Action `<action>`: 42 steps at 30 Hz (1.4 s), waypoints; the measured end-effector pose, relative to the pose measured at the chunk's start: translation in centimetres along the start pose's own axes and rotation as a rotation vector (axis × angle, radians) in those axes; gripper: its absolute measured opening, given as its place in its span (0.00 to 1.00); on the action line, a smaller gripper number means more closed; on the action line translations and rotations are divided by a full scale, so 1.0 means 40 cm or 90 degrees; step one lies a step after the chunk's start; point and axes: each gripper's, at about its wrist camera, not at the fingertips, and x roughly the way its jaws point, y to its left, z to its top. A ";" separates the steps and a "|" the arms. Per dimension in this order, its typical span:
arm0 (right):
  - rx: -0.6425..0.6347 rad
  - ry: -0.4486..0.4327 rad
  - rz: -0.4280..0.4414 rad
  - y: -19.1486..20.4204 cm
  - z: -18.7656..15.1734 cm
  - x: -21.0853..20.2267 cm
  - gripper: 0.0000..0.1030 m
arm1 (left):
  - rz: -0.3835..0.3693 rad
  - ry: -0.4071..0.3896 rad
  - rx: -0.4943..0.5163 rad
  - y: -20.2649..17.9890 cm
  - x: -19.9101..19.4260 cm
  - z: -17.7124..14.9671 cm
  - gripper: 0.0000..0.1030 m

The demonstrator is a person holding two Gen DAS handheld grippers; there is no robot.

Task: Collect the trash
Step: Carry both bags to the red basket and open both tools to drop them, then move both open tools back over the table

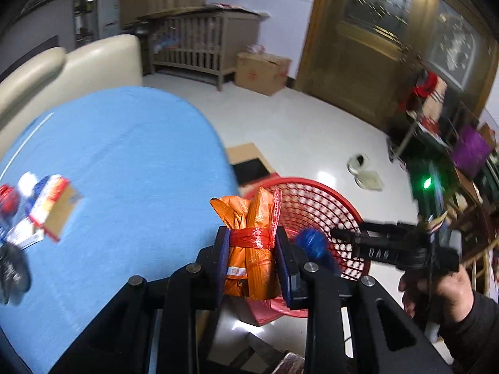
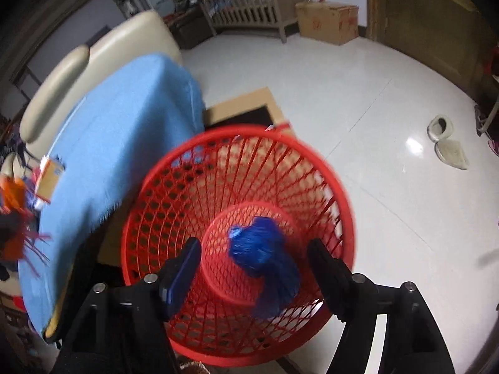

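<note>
My left gripper [image 1: 252,243] is shut on an orange wrapper bundle [image 1: 249,249] tied with red tape, held at the edge of the blue table [image 1: 124,155], beside the red mesh basket [image 1: 312,199]. My right gripper [image 2: 254,249] is open above the red basket [image 2: 193,168], which stands on the floor. A crumpled blue wrapper [image 2: 262,258] lies blurred between the open fingers, inside the basket; it also shows in the left wrist view [image 1: 312,243]. The right gripper shows in the left wrist view [image 1: 346,237], held by a hand.
More trash lies at the table's left: a small cardboard box [image 1: 53,205], red and blue wrappers [image 1: 9,199] and a black item [image 1: 12,271]. A cream sofa [image 1: 78,65] stands behind the table. Flat cardboard [image 2: 243,109], slippers [image 2: 446,143] and a carton [image 2: 327,21] lie on the white floor.
</note>
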 end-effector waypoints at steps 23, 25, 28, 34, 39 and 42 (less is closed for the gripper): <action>0.203 0.048 0.091 -0.160 -0.038 0.017 0.74 | 0.022 0.021 -0.048 0.052 0.062 0.011 0.70; 0.196 0.048 0.086 -0.134 -0.035 0.039 0.76 | 0.034 0.013 -0.062 0.078 0.044 -0.002 0.70; 0.193 0.056 0.093 -0.106 -0.033 0.073 0.76 | 0.048 0.001 -0.092 0.125 0.012 -0.027 0.70; 0.164 0.029 0.011 -0.105 -0.008 0.050 0.76 | 0.091 -0.041 -0.171 0.250 -0.079 -0.093 0.71; 0.105 -0.021 -0.140 -0.092 0.038 -0.034 0.76 | 0.161 -0.064 -0.232 0.361 -0.146 -0.168 0.73; 0.002 -0.052 -0.186 0.010 0.080 -0.075 0.84 | 0.214 -0.068 -0.271 0.430 -0.176 -0.220 0.74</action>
